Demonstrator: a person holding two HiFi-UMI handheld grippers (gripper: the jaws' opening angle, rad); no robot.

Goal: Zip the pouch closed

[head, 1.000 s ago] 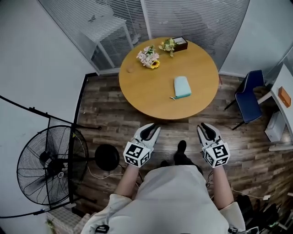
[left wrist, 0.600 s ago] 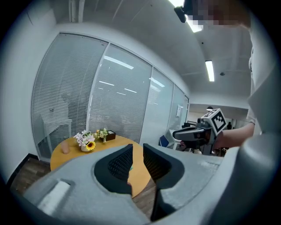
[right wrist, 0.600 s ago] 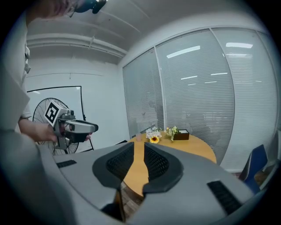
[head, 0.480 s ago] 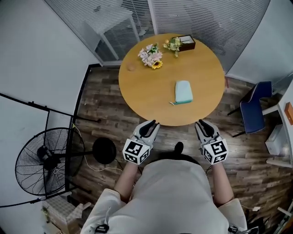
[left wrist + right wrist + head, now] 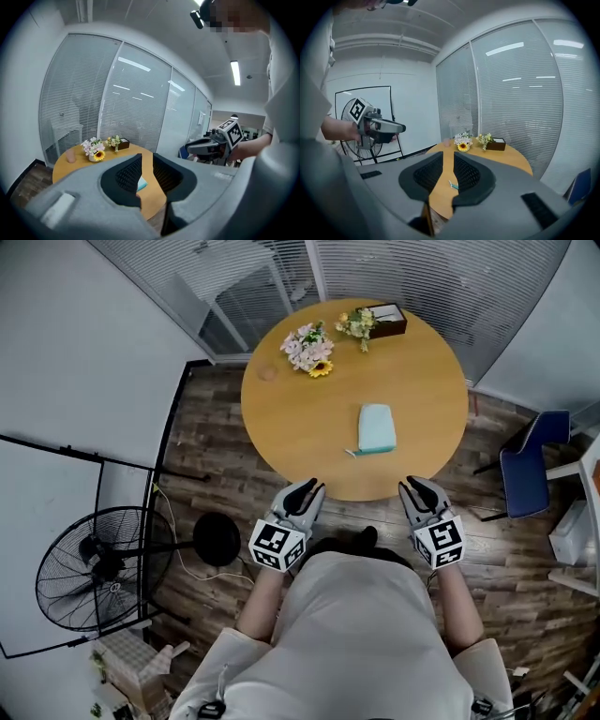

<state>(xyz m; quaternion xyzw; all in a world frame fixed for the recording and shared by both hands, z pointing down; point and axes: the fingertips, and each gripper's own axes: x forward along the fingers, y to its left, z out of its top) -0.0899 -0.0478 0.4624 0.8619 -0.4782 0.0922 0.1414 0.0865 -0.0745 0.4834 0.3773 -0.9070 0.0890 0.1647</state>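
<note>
A light teal pouch (image 5: pixel 377 427) lies flat on the round wooden table (image 5: pixel 300 409), right of centre, with its zip pull pointing to the near left. Both grippers hover at the table's near edge, well short of the pouch. My left gripper (image 5: pixel 307 486) has its jaws drawn together to a narrow slit, empty; through the slit in the left gripper view (image 5: pixel 145 161) a corner of the pouch (image 5: pixel 142 183) shows. My right gripper (image 5: pixel 411 484) stands the same way, empty, and in the right gripper view (image 5: pixel 448 159) the zip pull (image 5: pixel 453 185) shows between its jaws.
At the table's far side stand a pink-and-yellow flower bunch (image 5: pixel 307 348), a small cup (image 5: pixel 268 373), and a second posy by a brown box (image 5: pixel 386 317). A floor fan (image 5: pixel 94 568) is at the left, a blue chair (image 5: pixel 527 465) at the right, blinds behind.
The person has stepped toward the table; both grippers have moved from over the floor up to the table's near edge. Jaws look the same throughout.
</note>
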